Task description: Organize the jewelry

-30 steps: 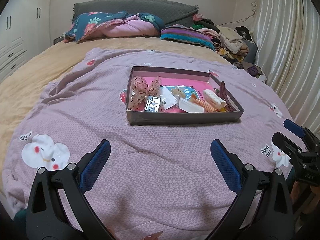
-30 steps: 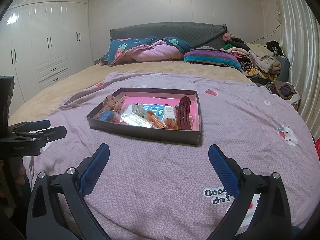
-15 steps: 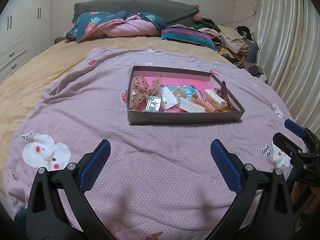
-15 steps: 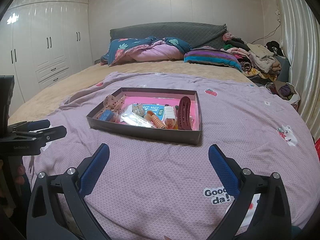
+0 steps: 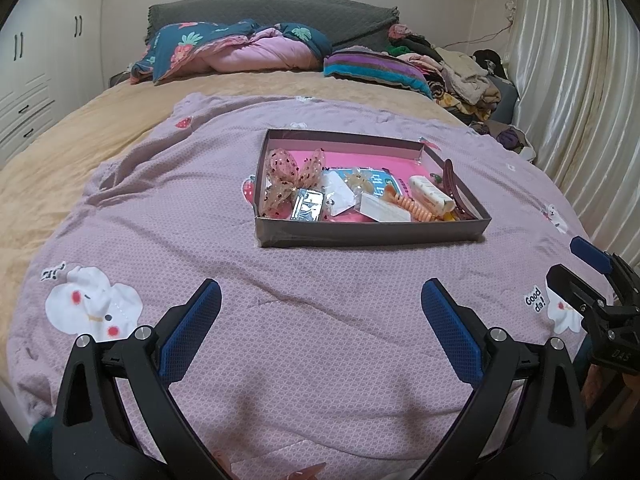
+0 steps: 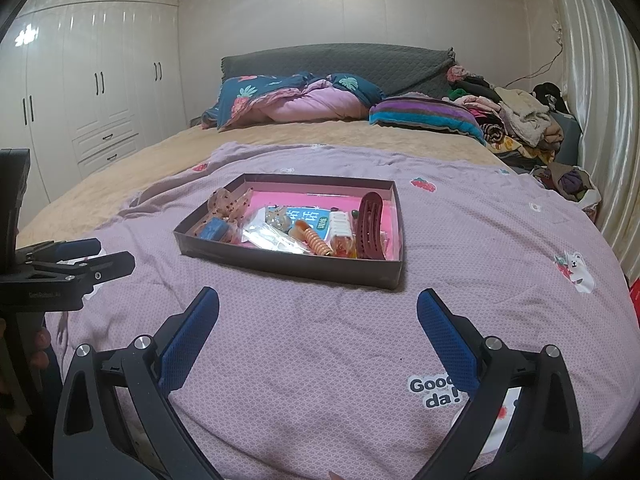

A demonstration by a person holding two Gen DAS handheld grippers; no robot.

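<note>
Left wrist view
Change since the earlier frames: almost none; we see the tray (image 5: 372,236) sitting a shade lower in the frame, so the camera has barely drifted.
Meaning for task: we judge no item is in transit; the scene fits both a tray awaiting sorting and one already filled.
Left gripper (image 5: 320,304): jaws spread wide, nothing between the pads, hovering over the purple blanket (image 5: 168,216) short of the tray.
Right gripper (image 5: 588,268): seen at the right edge, near the blanket; its spread is hard to read from here.
Counts: one tray; inside we count one spotted bow (image 5: 292,178), one silver packet (image 5: 308,209), one orange spiral tie (image 5: 412,207), one dark red claw clip (image 5: 452,184), one white tube (image 5: 430,195). Smaller pieces are too tangled to count.

Right wrist view
Change: none we can detect; the tray (image 6: 288,266) holds the same place.
Right gripper (image 6: 318,314): jaws wide, empty, well short of the tray.
Left gripper (image 6: 86,254): seen side-on at the left edge, above the blanket.
Counts: one claw clip (image 6: 370,226), one spiral tie (image 6: 314,242), one bow (image 6: 228,204); all jewelry lies inside the tray, none on the blanket.
</note>
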